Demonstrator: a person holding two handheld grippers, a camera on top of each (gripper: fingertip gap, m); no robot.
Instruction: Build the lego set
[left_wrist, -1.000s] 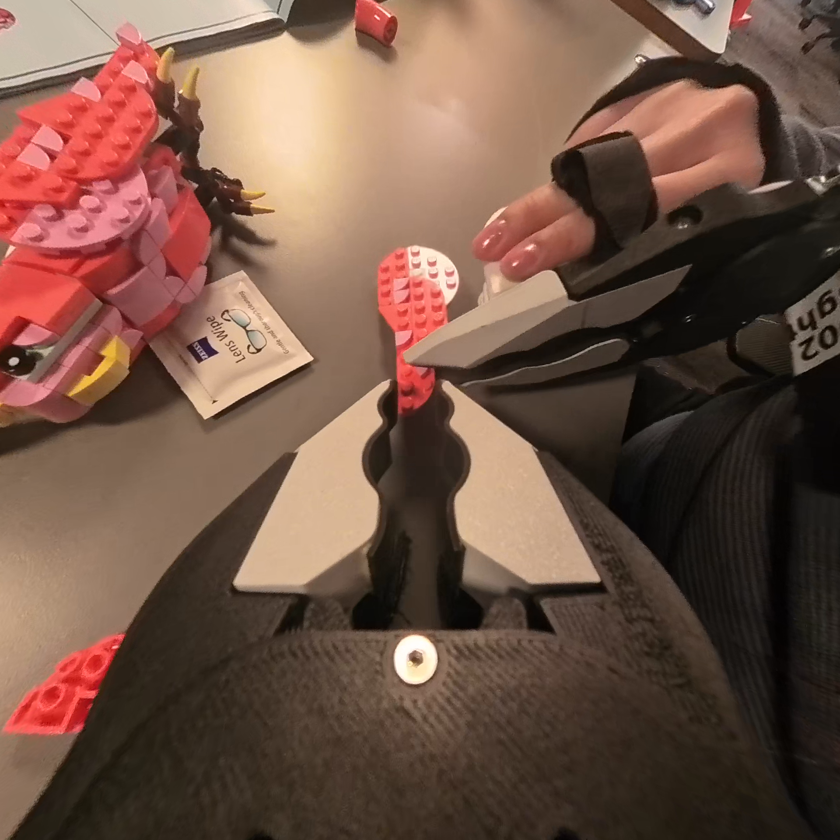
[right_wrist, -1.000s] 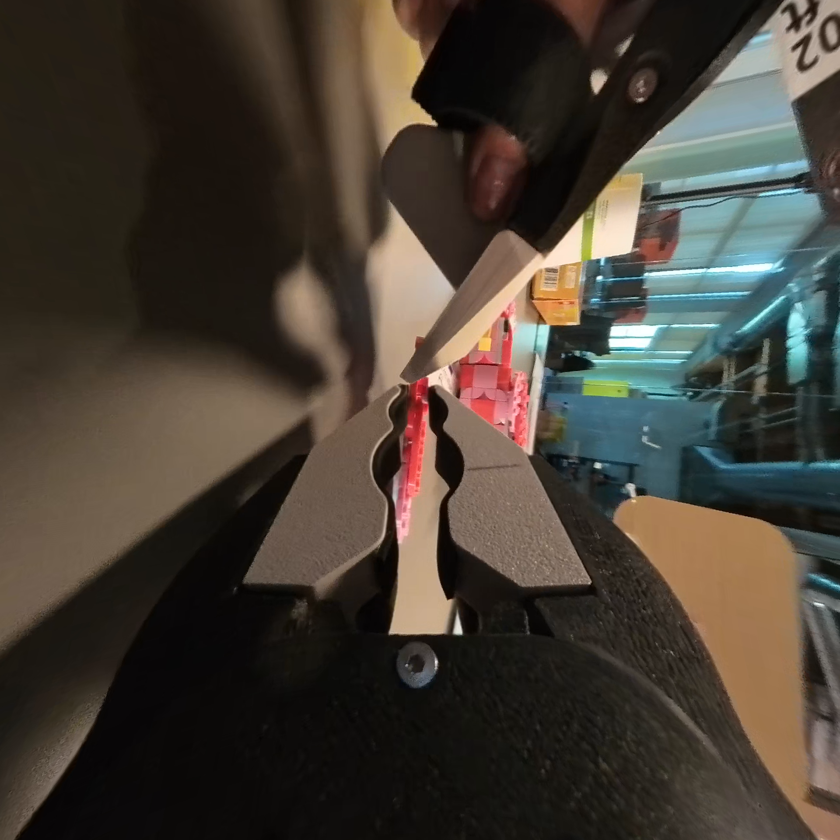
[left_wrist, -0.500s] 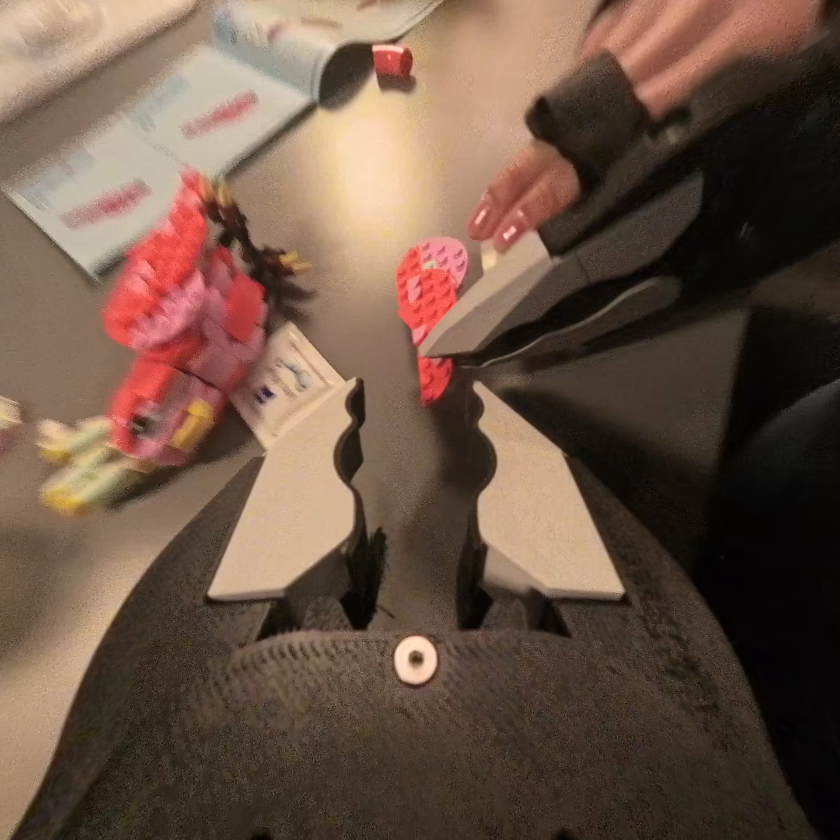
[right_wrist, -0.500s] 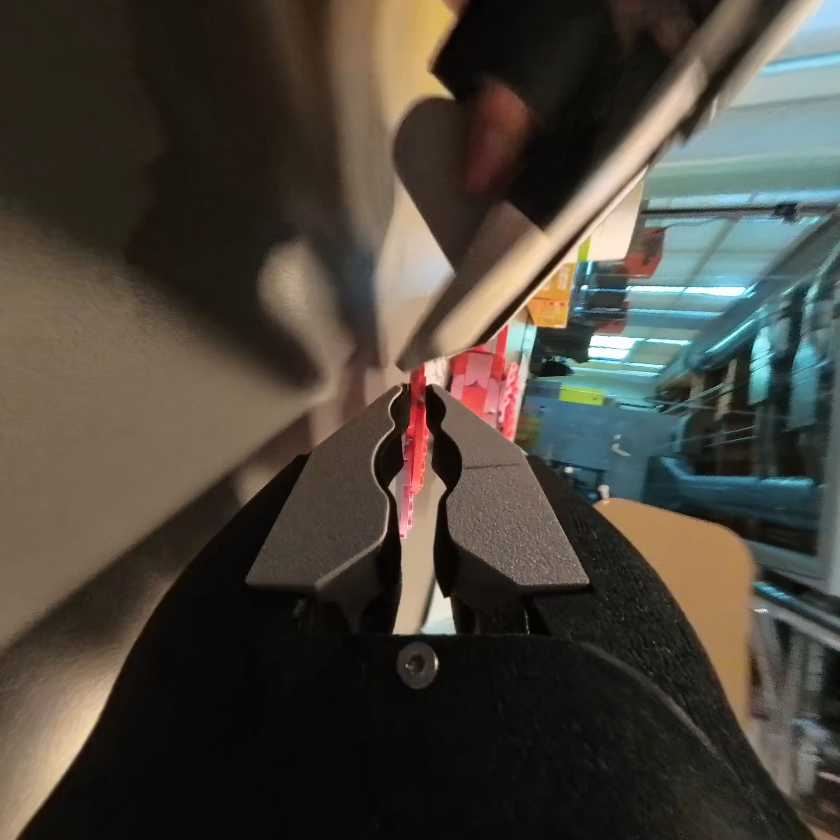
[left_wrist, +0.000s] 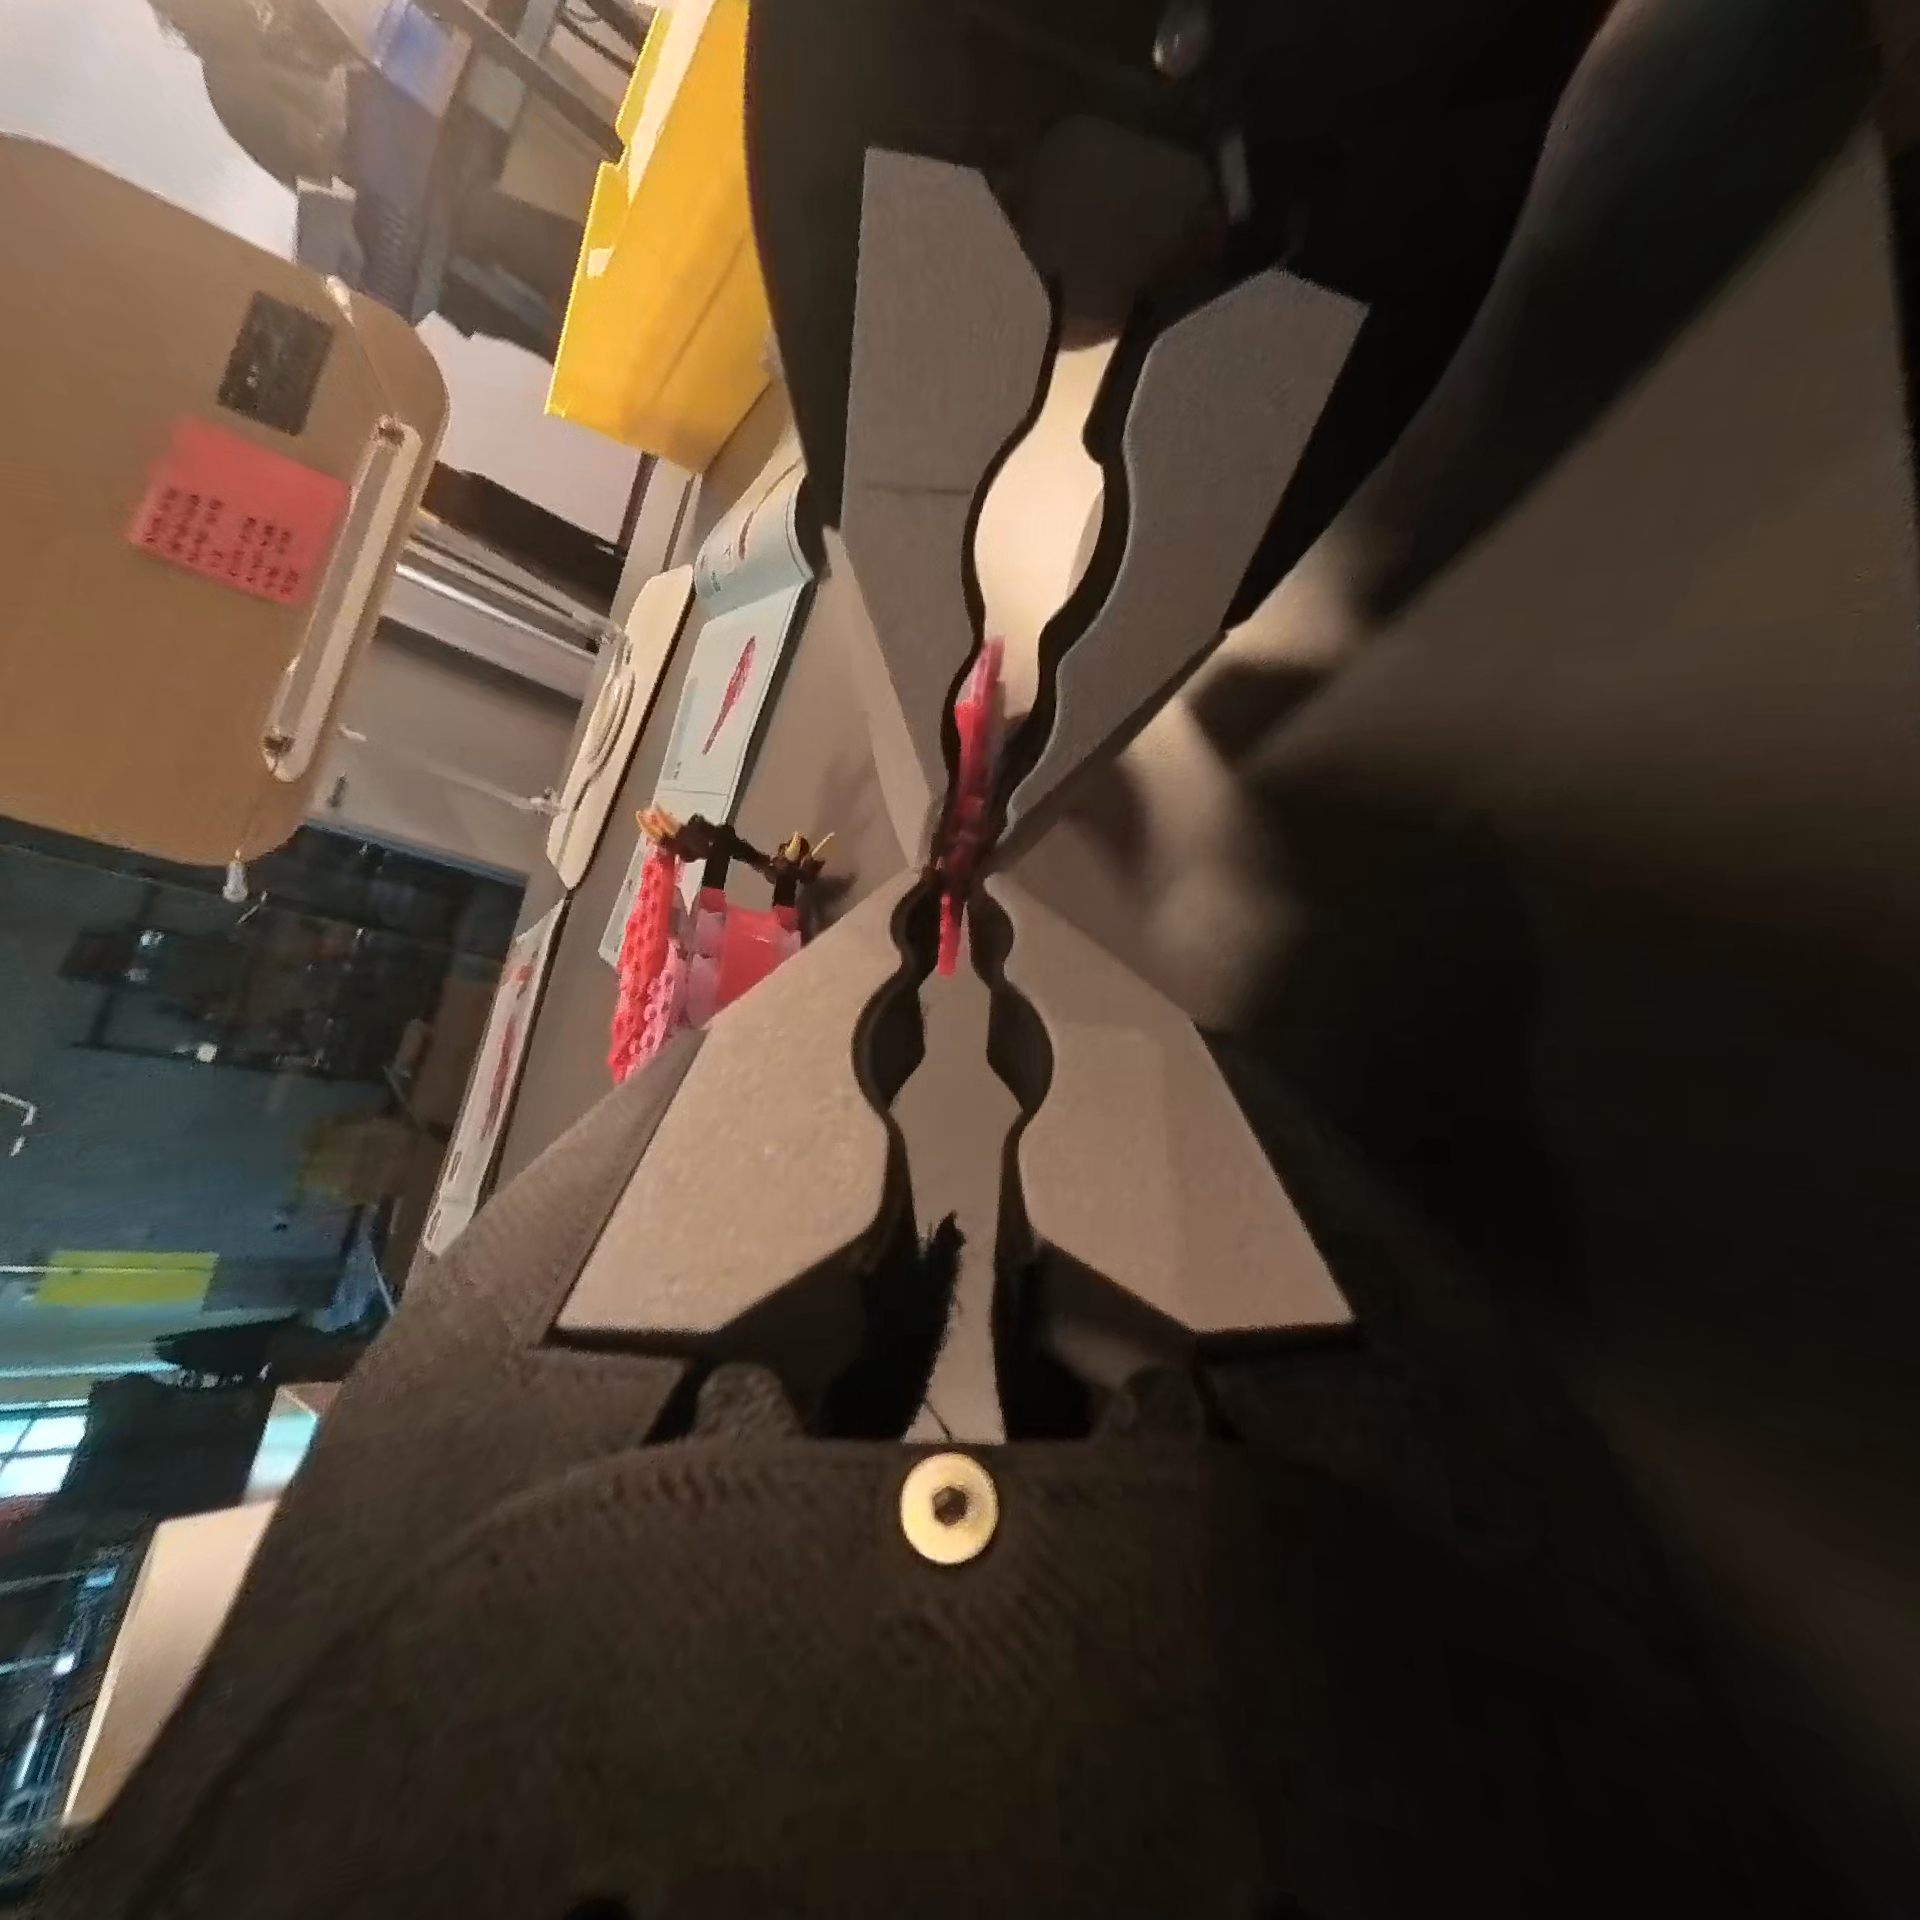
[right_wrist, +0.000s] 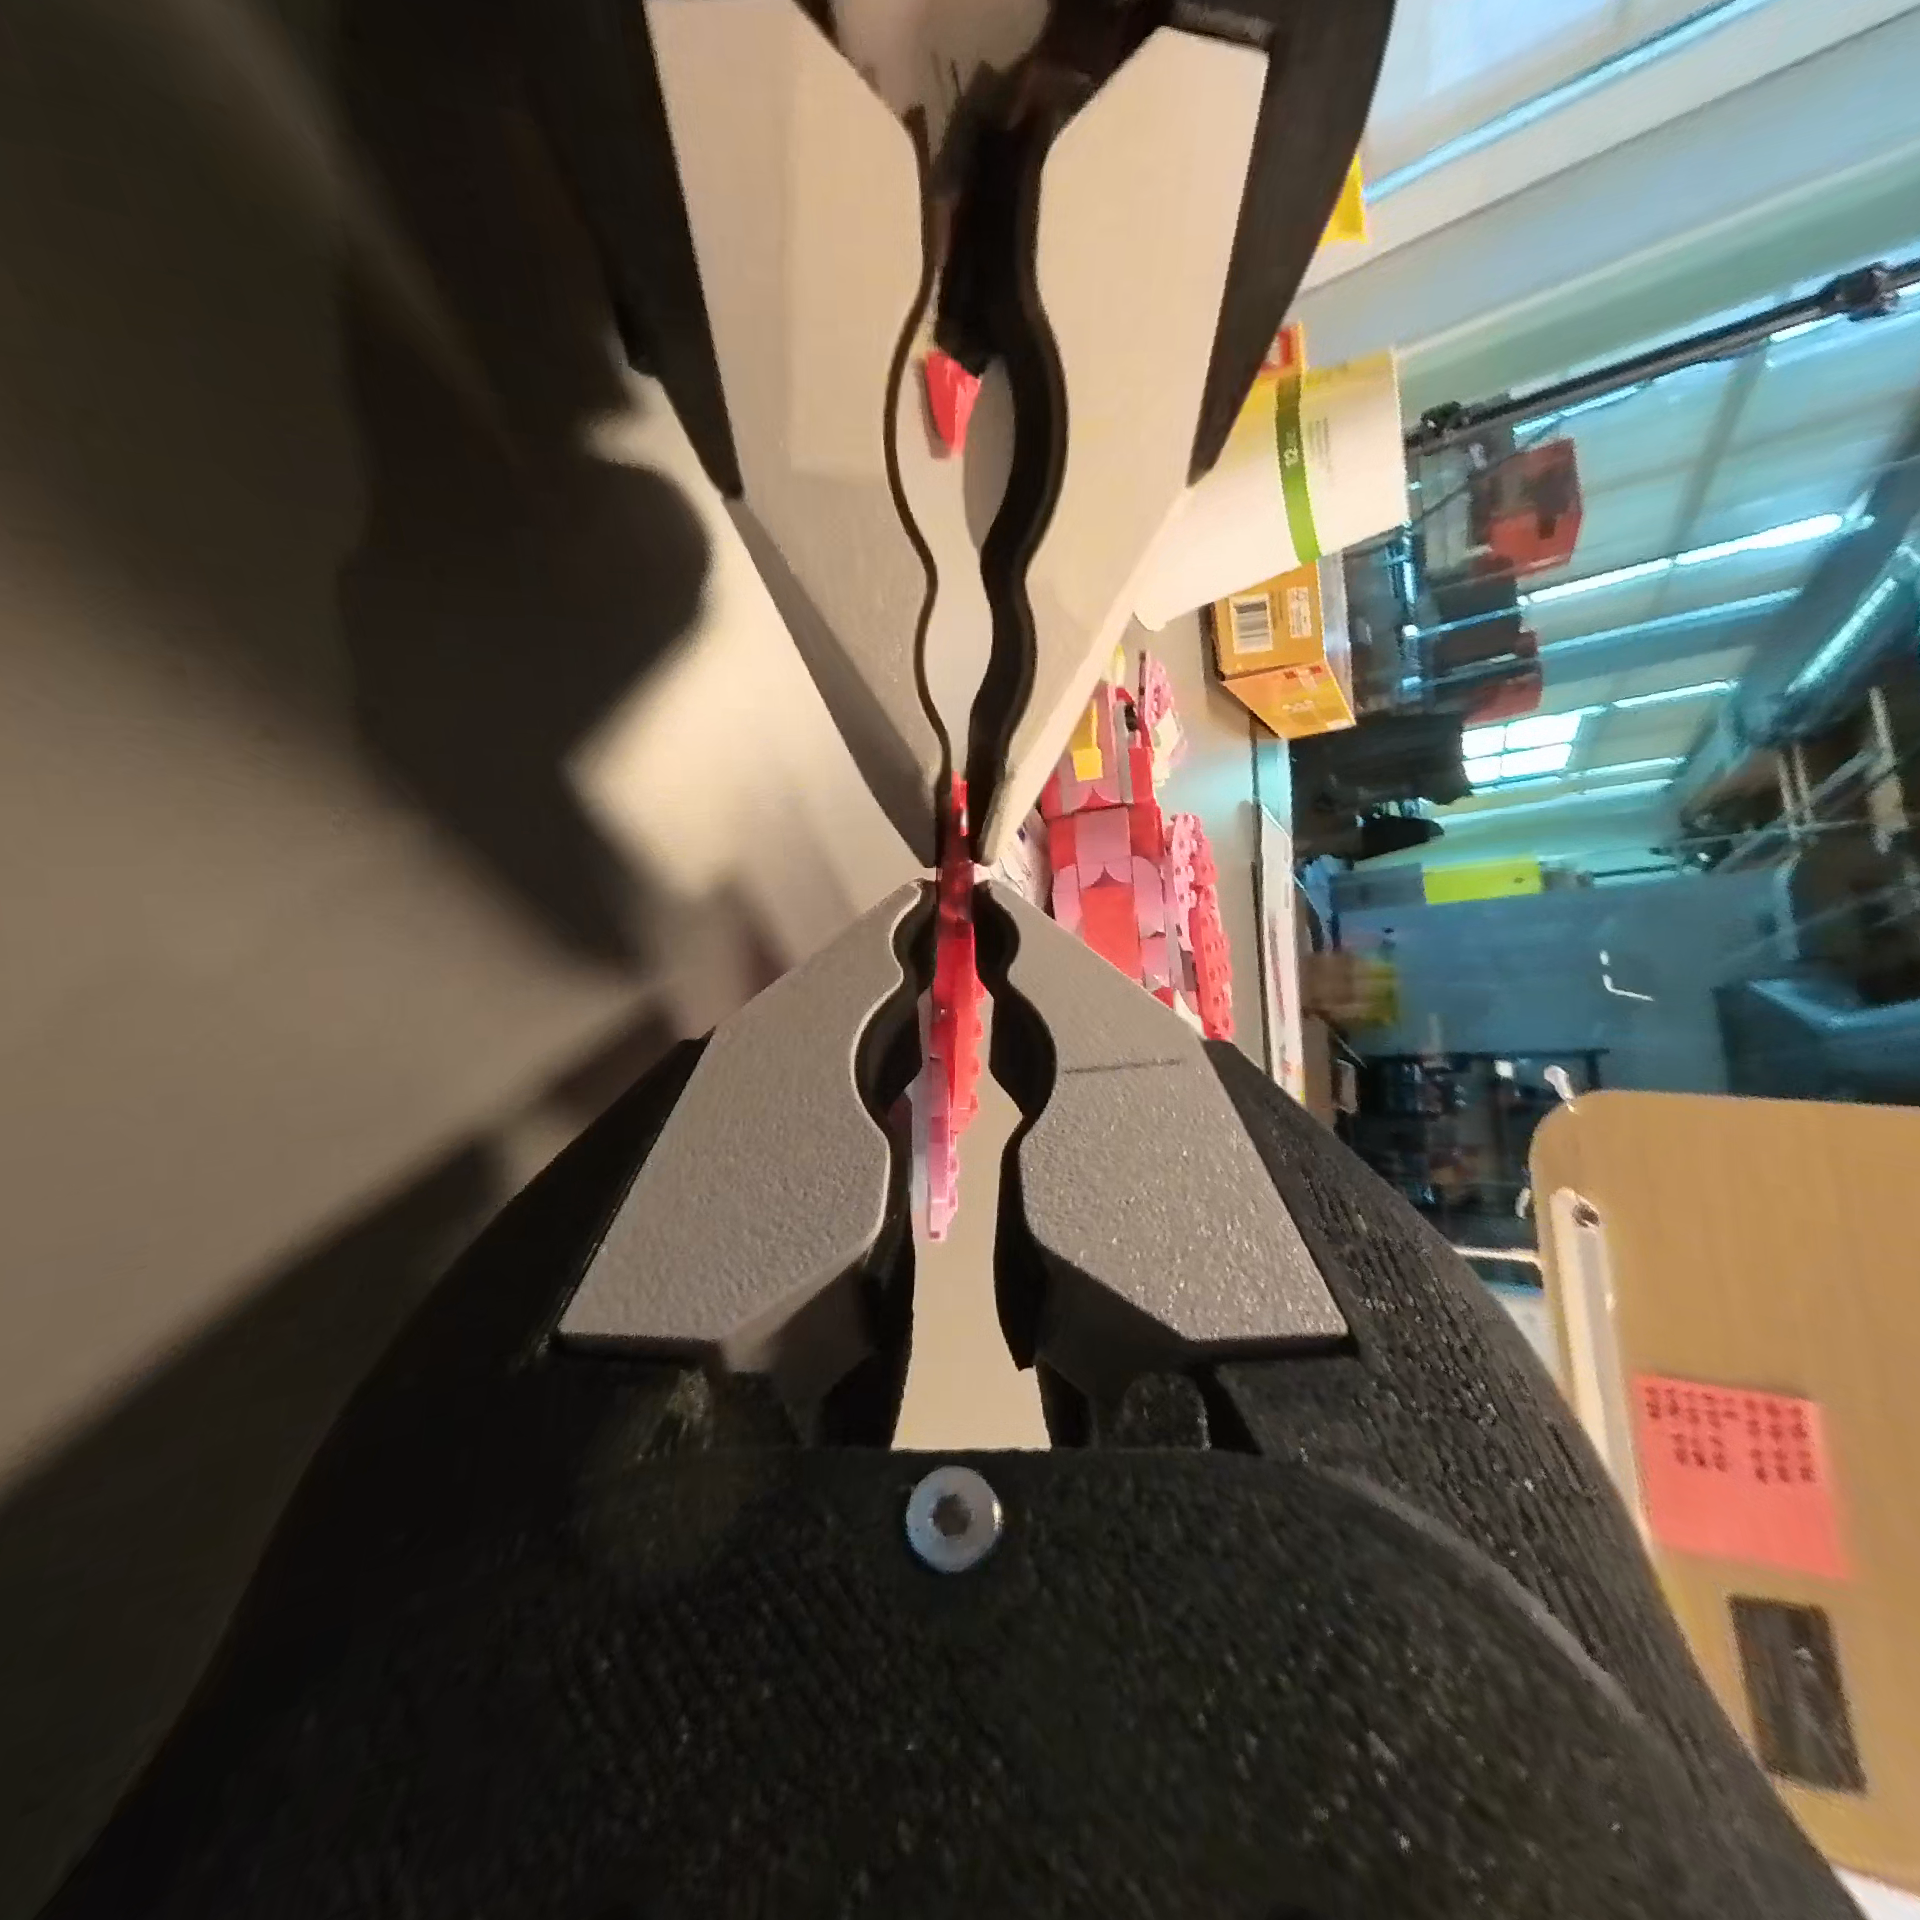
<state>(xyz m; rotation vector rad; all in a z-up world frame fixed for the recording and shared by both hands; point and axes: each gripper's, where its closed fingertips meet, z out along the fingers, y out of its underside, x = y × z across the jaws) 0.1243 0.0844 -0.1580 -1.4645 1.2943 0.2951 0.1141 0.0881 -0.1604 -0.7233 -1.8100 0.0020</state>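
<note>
Fingers (left_wrist: 914, 940) of both grippers now pinch the red brick wing (right_wrist: 954, 997) (left's were spread).

Left gripper (left_wrist: 951, 914) and right gripper (right_wrist: 961, 904) tip to tip, both clamped on one red-and-pink brick piece (right_wrist: 951, 1049)

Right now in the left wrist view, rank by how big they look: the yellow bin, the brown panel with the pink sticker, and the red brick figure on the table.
1. Brown panel, though nearness to the camera may inflate it.
2. Yellow bin.
3. Red brick figure, partly hidden.
</note>
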